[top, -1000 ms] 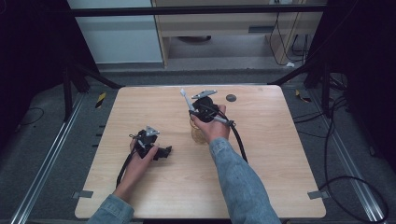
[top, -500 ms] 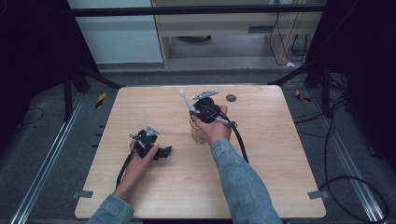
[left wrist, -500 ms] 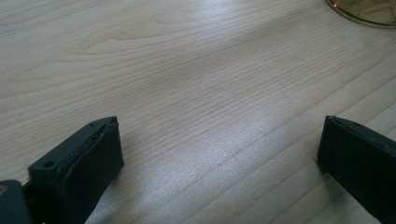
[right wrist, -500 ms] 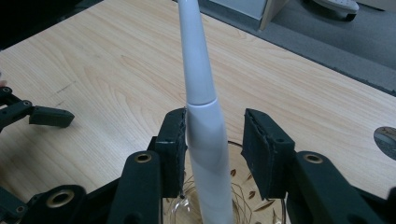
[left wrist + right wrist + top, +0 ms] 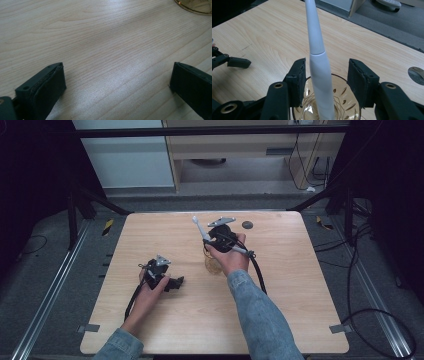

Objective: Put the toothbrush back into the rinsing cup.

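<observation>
Releasing white toothbrush [image 5: 320,67] into amber glass cup [image 5: 347,100]; right gripper [image 5: 325,77] jaws just opening, apart around handle; next: withdrawing upward clear. Left gripper [image 5: 117,82] apart, empty, on tabletop [image 5: 100,37].

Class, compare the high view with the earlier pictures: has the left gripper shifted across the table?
No. The left gripper keeps its place relative to the table's near edge.

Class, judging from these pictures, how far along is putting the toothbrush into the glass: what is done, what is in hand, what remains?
Done: the toothbrush stands leaning in the glass. In hand: the right tongs have just been opening; the pads stand apart from the handle, which sits between them. Left: probably lifting the right tongs clear. The left tongs rest open on the table, apart from the job.
</observation>
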